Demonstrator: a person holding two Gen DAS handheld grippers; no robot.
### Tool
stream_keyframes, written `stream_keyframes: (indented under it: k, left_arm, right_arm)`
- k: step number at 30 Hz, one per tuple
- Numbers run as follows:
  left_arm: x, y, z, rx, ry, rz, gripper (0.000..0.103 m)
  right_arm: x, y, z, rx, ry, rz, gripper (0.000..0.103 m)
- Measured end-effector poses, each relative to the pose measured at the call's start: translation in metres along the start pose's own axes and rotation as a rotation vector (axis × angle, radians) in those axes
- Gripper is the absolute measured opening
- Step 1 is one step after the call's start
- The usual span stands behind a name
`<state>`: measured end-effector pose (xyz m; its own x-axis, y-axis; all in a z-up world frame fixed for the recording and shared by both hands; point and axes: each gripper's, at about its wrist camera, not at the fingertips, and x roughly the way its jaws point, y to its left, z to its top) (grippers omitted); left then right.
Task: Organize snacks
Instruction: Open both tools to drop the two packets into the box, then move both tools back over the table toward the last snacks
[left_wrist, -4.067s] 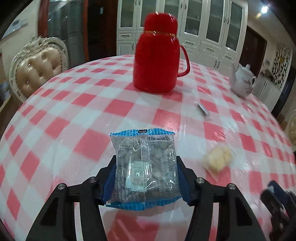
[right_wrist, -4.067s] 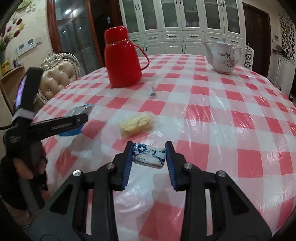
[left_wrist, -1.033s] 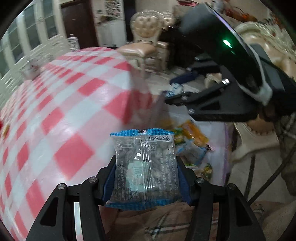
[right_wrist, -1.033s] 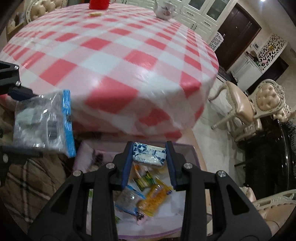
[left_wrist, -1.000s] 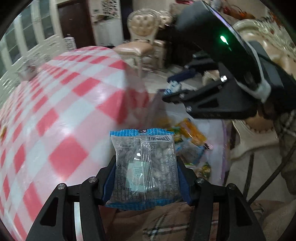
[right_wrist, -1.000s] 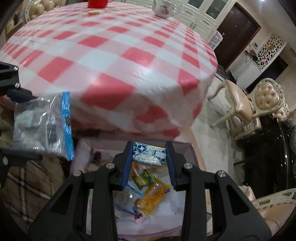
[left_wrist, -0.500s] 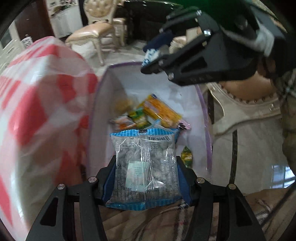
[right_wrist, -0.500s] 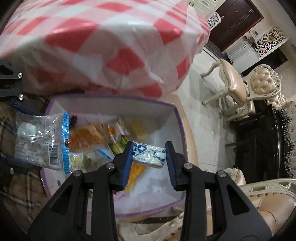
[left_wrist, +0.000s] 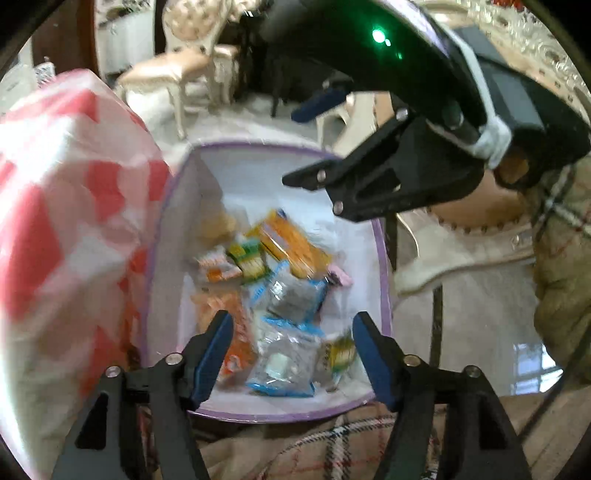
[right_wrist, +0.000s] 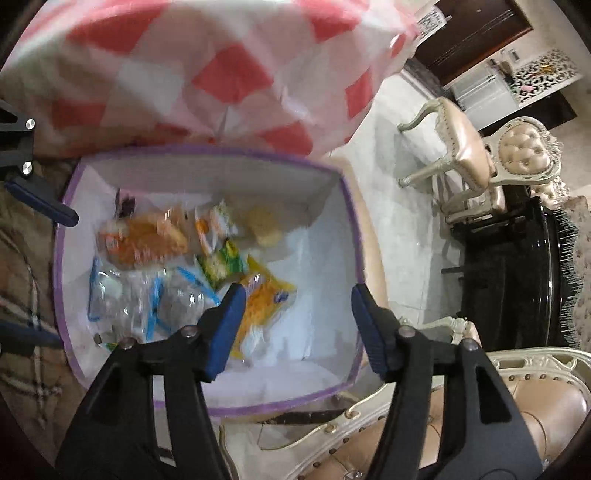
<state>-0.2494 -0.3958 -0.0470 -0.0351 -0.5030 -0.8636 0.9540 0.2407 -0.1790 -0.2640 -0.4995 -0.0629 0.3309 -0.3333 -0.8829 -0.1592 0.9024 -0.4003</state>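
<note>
Above purple-rimmed storage box | left tool wide, empty | right tool wide, empty | snack packets inside

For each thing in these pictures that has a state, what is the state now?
Left tool: open, empty, above the box.
Right tool: open, empty.
White fabric box with purple rim: open, holding snacks.
Clear blue-edged snack packet: lying in the box.
</note>
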Motion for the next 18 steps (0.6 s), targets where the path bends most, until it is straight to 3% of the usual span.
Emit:
stream_keyframes:
  k: [7,10,12,14,16,18]
  left_arm:
    - [-0.061,0.023,-0.007,-0.058,-0.196,0.117,0.069]
    - [-0.105,0.049,-0.019,-0.096,-0.303,0.239,0.07]
    - [-0.145,0.081,-0.035,-0.179,-0.377,0.34,0.075]
    - [-0.176,0.114,-0.051,-0.275,-0.43,0.442,0.083]
    - [-0.209,0.157,-0.074,-0.407,-0.465,0.611,0.085]
    - [-0.237,0.206,-0.101,-0.545,-0.463,0.794,0.085]
  right_arm:
    - [-0.047,-0.008,0.045,0.135,-0.241,-0.029,0.068]
    - [-0.073,-0.002,0.086,0.225,-0.395,0.002,0.083]
    - [-0.089,0.013,0.126,0.257,-0.527,0.092,0.089]
    - [-0.097,0.03,0.173,0.281,-0.602,0.229,0.09]
    - [-0.094,0.052,0.222,0.298,-0.617,0.345,0.091]
    - [-0.082,0.079,0.276,0.327,-0.576,0.431,0.091]
